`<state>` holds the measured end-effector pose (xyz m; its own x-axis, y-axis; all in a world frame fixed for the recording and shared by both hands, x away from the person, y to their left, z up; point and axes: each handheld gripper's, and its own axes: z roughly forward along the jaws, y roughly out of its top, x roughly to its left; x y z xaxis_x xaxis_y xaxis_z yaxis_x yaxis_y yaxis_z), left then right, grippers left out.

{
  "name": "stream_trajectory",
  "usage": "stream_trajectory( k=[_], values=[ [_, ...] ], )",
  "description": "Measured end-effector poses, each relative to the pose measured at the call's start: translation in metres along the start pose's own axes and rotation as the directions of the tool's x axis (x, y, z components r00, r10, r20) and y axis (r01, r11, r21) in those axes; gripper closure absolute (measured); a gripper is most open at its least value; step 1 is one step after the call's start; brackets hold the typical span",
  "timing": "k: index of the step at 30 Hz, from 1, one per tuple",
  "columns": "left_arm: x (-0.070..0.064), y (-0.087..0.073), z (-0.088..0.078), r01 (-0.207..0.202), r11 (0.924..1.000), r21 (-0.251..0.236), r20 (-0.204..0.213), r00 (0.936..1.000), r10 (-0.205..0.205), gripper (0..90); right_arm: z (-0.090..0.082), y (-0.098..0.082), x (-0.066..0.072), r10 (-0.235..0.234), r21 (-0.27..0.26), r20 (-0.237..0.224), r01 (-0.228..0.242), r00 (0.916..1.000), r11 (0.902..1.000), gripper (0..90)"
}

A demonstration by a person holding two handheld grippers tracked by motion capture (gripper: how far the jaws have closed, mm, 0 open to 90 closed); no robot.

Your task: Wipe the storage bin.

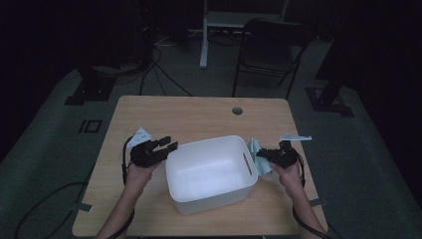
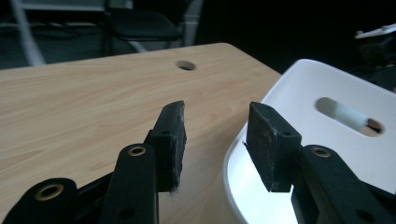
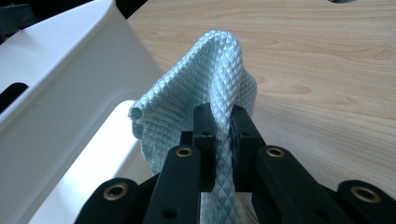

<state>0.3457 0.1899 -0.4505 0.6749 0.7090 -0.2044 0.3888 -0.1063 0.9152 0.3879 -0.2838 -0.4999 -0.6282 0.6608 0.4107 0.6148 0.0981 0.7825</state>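
cloth (image 3: 205,79) | pale blue waffle-weave, just right of white plastic bin (image 1: 209,172) on wooden table (image 1: 189,117) | pinched tight by right gripper (image 3: 223,135) | judged light, limp, grippy; best taken at bunched fold | left gripper (image 2: 215,140) parted, holding nothing

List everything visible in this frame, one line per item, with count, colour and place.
bin: 1, white, mid-table near the front edge, slot handle in its right wall
cloth: 1, pale blue, waffle-textured, just right of the bin
table: 1, light wood, round hole near the far edge
folding chair: 1, black, on the floor beyond the table
left gripper: 1, black, jaws apart with nothing between them, at the bin's left rim
right gripper: 1, black, pinching the cloth
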Motion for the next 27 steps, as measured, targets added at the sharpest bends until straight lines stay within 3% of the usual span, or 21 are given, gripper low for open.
stream_trajectory(
  k=[8,11,14,18,23,27],
  values=[
    [0.003,0.004,0.014,0.002,0.9978,0.067,0.114,0.9934,-0.009,56.9,-0.010,-0.008,0.001,0.008,-0.012,0.005,-0.008,1.0000,0.9999,83.5],
    [0.002,0.005,0.016,-0.012,0.9968,0.079,0.122,0.9925,0.003,62.0,-0.012,-0.013,-0.002,0.018,-0.009,0.015,-0.017,0.9997,0.9998,83.4],
    [0.000,0.005,0.018,-0.055,0.9910,0.122,0.097,0.9943,0.043,71.9,-0.013,-0.017,-0.005,0.028,-0.002,0.024,-0.028,0.9993,0.9996,83.3],
    [-0.002,0.003,0.018,-0.072,0.9894,0.127,0.084,0.9946,0.061,76.1,-0.014,-0.021,-0.007,0.040,-0.005,0.027,-0.040,0.9988,0.9992,83.2],
    [-0.003,0.000,0.015,-0.058,0.9919,0.113,0.080,0.9956,0.049,78.7,-0.014,-0.025,-0.008,0.050,-0.005,0.029,-0.049,0.9983,0.9988,83.3],
    [-0.005,-0.002,0.008,-0.055,0.9922,0.112,0.042,0.9978,0.051,82.1,-0.015,-0.025,-0.009,0.054,-0.006,0.030,-0.054,0.9981,0.9985,83.3]
  ],
)
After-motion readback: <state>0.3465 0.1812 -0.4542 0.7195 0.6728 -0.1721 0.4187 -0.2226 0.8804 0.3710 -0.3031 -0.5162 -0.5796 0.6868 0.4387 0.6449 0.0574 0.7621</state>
